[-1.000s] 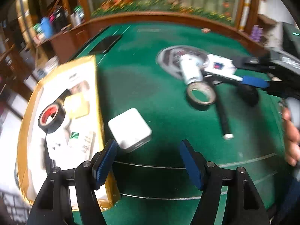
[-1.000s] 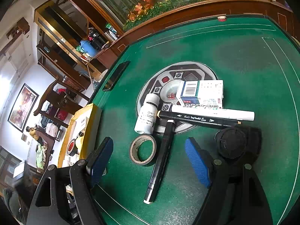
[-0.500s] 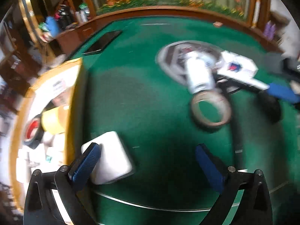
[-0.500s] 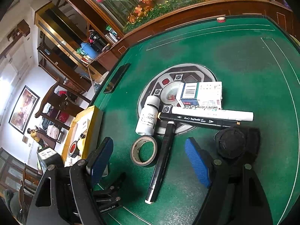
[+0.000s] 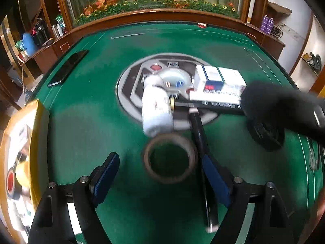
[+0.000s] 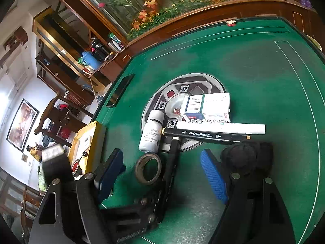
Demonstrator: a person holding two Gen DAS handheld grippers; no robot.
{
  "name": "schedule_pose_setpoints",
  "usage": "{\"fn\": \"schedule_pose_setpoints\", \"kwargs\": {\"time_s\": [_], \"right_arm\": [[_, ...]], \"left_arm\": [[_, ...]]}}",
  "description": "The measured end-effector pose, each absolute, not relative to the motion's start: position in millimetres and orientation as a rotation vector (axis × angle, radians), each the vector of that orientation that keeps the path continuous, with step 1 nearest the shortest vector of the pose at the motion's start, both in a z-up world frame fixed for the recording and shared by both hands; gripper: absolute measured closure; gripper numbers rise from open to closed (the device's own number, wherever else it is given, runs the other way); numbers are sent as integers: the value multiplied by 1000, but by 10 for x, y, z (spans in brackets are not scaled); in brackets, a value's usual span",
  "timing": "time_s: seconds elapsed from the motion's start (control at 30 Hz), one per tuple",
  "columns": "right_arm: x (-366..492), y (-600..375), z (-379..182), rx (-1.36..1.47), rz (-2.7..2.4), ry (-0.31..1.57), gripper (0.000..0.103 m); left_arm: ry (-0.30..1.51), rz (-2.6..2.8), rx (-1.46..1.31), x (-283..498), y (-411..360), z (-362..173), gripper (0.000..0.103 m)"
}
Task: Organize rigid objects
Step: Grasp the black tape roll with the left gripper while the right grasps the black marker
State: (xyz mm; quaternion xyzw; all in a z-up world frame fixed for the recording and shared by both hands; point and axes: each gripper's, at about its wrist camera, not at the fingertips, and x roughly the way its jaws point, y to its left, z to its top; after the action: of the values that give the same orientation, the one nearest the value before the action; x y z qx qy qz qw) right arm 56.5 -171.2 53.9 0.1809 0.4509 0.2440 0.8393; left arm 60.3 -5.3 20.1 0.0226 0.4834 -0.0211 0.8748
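Observation:
My left gripper is open and empty, its jaws on either side of a brown tape roll lying flat on the green table. The roll also shows in the right wrist view. Beyond it lie a white bottle, a black marker, a second black marker, a white marker and a white box. My right gripper is open and empty above the table, with the left gripper's body under it. A black round object lies by its right finger.
A yellow-rimmed box with tape rolls and small items stands at the table's left edge. It also shows in the right wrist view. A black phone lies at the far left. A round grey panel sits mid-table.
My left gripper has swung right, away from the white square block and the yellow box, and now straddles the brown tape roll. The right gripper has barely moved.

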Motion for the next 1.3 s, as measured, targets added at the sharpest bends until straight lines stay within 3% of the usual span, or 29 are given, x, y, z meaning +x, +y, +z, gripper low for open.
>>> {"fn": "schedule_pose_setpoints", "kwargs": {"time_s": [0.07,0.53,0.67,0.73,0.87,1.07,1.3], "right_arm": [[562,-1728,536,388,511,951,25],[545,-1581,455,296,478,983,25],[533,-1483,365,241,477,1016,26],[534,-1481,351,220,460,1017,29],[538,-1423,281,177,459,1038,42],[499,-1269,198,83,454,1045,47],[402,-1018,71,-145,415,1017,87]], "left_arm": [[1011,-70,17,636,10,193,41],[1012,-109,75,214,140,169,41],[1025,-93,141,236,25,46,34],[1016,-96,123,236,41,41,38],[998,-72,83,146,151,87,41],[924,-70,7,-181,366,368,41],[856,-64,-40,-424,553,638,41]]}}
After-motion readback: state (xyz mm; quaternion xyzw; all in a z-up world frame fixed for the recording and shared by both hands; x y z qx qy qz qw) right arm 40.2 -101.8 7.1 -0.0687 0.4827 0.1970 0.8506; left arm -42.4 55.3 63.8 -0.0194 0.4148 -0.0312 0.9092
